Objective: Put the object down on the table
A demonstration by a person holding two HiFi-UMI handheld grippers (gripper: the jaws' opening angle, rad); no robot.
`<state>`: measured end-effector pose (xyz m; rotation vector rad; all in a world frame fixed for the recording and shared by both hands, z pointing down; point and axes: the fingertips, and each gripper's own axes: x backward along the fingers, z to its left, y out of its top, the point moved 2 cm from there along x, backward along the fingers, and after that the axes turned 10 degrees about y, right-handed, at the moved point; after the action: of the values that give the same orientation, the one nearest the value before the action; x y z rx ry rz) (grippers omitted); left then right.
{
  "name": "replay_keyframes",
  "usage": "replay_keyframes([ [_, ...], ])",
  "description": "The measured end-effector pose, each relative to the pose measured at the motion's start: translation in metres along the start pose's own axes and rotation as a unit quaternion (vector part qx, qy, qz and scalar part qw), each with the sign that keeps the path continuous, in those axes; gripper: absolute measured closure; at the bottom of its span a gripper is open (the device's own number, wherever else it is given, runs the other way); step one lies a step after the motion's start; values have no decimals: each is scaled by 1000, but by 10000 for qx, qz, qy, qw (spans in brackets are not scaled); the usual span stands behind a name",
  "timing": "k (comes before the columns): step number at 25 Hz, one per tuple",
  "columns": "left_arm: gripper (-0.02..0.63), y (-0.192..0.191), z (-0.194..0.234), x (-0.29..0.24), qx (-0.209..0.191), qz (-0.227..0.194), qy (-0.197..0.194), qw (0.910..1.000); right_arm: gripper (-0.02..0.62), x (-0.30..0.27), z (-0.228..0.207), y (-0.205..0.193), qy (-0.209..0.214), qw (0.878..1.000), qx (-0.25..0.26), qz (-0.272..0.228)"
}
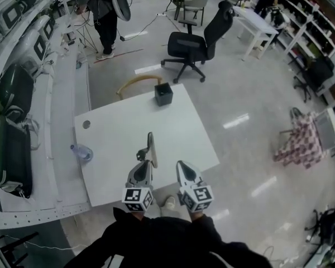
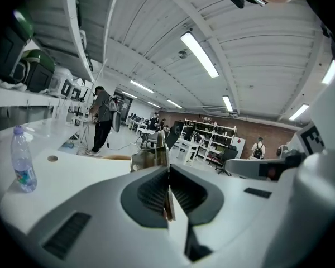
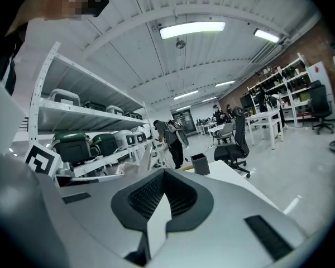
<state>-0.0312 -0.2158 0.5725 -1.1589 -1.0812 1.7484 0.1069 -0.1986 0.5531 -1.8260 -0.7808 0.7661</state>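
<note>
Containers first: a black open-top box [image 1: 163, 94] sits at the far edge of the white table [image 1: 117, 144]. Its interior is dark, so I can't tell if anything's in it. A clear water bottle [image 2: 22, 166] stands upright, cap on, at the table's left edge, near the round cable hole [image 1: 86, 124]; fill level not readable. Dark green cases [image 1: 14, 91] sit closed on the shelving along the left wall. The left gripper [image 1: 147, 162] is clenched on the object, a thin flat plate [image 1: 151, 146], held on edge and upright over the near middle of the table. One end is pinched between the pads and the rest sticks out past the jaws toward the far side. Can't tell whether it touches the tabletop. The right gripper [image 1: 182, 164] is just beside it on the right, jaws together with nothing between them, apart from the plate. The box is well apart on the far side of the plate and the bottle well apart on the left; neither is near it. Around the table: a curved wooden chair back [image 1: 138, 82] is just past the far edge, left of the box. A black office chair [image 1: 195, 44] stands farther out on the floor. A person [image 1: 103, 10] stands at the shelving, far left, and there are white desks [image 1: 257, 27] far right. A checkered cloth item [image 1: 298, 141] is on the floor to the right. The operator's shoe [image 1: 168, 204] shows at the table's near edge, between the two grippers.
</note>
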Motion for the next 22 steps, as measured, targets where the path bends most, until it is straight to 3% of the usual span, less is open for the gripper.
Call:
replay_keyframes([
  [9,598,-33,16,-36,843,607,-80,9946,606,-12,-17,-22,-101,9993,-40,356],
  [22,598,-80,40,-70,2027,1239,59,9713,606,-29,-36,-45,-168,9986,-247,427],
])
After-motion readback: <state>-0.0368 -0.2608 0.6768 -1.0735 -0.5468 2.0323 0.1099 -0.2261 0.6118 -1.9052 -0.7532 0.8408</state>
